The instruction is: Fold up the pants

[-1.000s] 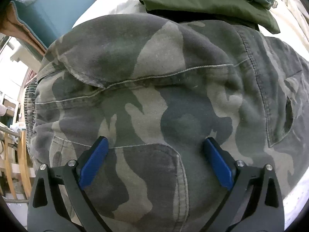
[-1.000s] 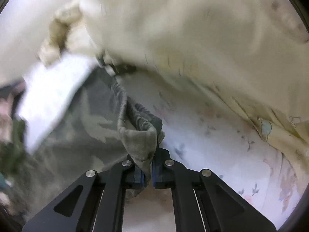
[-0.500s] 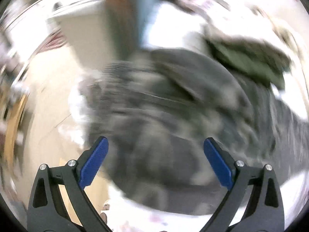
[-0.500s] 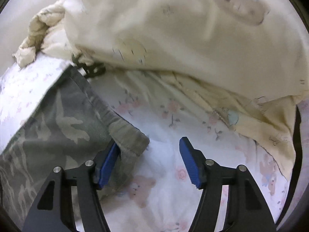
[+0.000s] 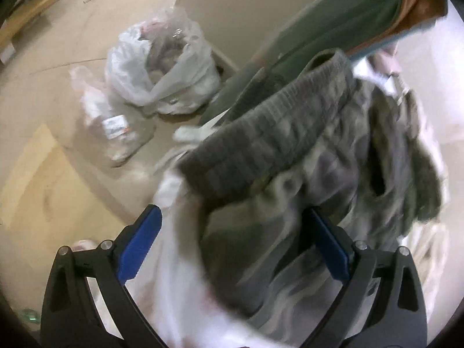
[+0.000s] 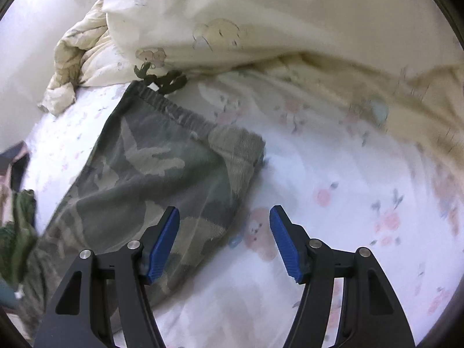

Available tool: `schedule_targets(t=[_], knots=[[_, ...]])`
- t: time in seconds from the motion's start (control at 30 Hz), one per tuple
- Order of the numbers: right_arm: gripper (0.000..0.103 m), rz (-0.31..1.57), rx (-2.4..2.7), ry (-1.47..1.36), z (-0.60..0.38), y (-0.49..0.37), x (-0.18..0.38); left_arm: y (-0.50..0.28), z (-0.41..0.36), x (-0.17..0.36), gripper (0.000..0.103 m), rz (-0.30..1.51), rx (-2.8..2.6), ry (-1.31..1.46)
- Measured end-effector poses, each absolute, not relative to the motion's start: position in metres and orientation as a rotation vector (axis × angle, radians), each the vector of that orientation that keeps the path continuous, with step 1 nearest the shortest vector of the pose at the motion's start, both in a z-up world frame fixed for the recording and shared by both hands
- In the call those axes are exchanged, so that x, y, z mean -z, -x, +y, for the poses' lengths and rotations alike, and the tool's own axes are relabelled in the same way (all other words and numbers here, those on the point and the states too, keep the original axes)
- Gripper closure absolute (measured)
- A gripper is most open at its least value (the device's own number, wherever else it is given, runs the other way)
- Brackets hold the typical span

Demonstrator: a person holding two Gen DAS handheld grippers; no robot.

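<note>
Pants [image 6: 150,174] could slide off the bed's edge [image 5: 179,261], since both grippers [image 5: 232,249] [image 6: 224,243] hang wide, gripping nothing.

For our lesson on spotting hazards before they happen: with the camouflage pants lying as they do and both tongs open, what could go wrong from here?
1. The waistband of the camouflage pants lies at the bed's edge above the floor; it might slide off.
2. The left tongs straddle both pants and white sheet; closing could pinch the sheet too.
3. The right tongs hold nothing, so the cuff lies free and may unfold.
</note>
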State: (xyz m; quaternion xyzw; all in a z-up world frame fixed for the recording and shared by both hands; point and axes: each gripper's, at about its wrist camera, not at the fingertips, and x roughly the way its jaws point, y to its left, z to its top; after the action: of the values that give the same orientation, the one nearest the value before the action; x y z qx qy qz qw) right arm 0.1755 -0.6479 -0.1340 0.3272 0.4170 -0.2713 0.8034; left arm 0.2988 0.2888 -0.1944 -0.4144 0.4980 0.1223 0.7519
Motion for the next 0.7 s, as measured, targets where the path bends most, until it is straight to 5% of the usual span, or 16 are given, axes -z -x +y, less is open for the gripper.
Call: schedule_targets(t=[0.1, 0.3, 0.43, 0.7], knots=[[0.036, 0.85, 0.61, -0.677, -0.652, -0.17, 0.127, -0.306, 0.291, 0.207, 0.009, 1.074, -0.269, 0.962], [0.035, 0.784, 0.608, -0.812, -0.673, -0.161, 0.134, -0.319, 0.276, 0.188, 0.058, 1.04, -0.297, 0.829], [0.037, 0.962, 0.678, -0.709, -0.675, -0.178, 0.156, -0.326, 0.244, 0.158, 0.075, 1.064, -0.388, 0.52], [0.037, 0.991, 0.713, -0.504, -0.656, -0.194, 0.143, -0.323, 0.199, 0.099, 0.08, 0.954, -0.432, 0.225]])
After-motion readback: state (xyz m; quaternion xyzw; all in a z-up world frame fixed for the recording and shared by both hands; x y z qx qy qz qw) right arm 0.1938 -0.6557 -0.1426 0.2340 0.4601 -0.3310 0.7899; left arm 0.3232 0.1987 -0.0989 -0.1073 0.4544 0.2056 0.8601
